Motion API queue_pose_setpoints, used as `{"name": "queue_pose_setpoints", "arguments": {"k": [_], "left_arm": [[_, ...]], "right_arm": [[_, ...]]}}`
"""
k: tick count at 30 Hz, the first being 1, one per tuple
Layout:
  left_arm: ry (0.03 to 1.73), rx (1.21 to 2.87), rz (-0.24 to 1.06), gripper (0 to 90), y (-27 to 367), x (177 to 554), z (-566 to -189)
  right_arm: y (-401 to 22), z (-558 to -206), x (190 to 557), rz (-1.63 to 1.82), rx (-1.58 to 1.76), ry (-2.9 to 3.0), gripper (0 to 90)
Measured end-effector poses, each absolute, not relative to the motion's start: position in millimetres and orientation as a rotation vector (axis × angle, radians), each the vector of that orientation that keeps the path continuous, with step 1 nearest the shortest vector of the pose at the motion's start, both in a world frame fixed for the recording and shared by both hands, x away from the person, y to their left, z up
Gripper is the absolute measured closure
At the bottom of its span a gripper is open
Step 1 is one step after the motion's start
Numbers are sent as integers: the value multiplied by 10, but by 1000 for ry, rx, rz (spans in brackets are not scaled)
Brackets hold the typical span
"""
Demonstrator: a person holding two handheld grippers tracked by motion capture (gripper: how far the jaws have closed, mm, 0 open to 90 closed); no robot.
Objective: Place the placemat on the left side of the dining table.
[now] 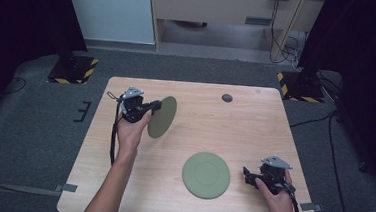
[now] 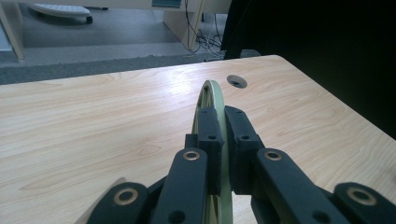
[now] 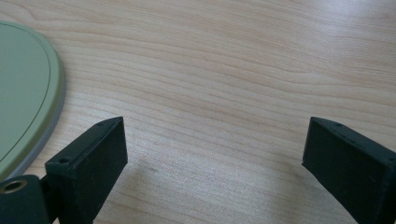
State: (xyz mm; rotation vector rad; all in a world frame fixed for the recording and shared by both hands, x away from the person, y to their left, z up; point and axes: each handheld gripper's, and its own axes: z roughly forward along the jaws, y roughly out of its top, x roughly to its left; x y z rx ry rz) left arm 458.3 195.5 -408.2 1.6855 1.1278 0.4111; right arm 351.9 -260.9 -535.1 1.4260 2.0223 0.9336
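High view: pale wooden table [image 1: 253,140] on grey carpet [image 1: 33,140], dark curtains [image 1: 17,14] either side

The person's left forearm [image 1: 113,181] is reaching up from the bottom edge of the high view, the left hand [image 1: 132,127] wrapping around the body of the left gripper [image 1: 157,105]. That gripper is pointing toward the right across the table, raised off the surface, its jaws pressing together on the rim of what it is carrying. The right hand [image 1: 276,192] is sitting low near the table's right front corner, holding the right gripper [image 1: 245,174] close to the surface, pointing left, its jaws standing wide apart with nothing between them.
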Motion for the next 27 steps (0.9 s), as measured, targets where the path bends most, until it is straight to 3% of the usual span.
{"name": "queue_pose_setpoints", "arguments": {"k": [27], "left_arm": [[1203,1664,436,854,2346,4554,-4232]], "right_arm": [[-2605,-5358,3521,928,1425,2022,67]]}}
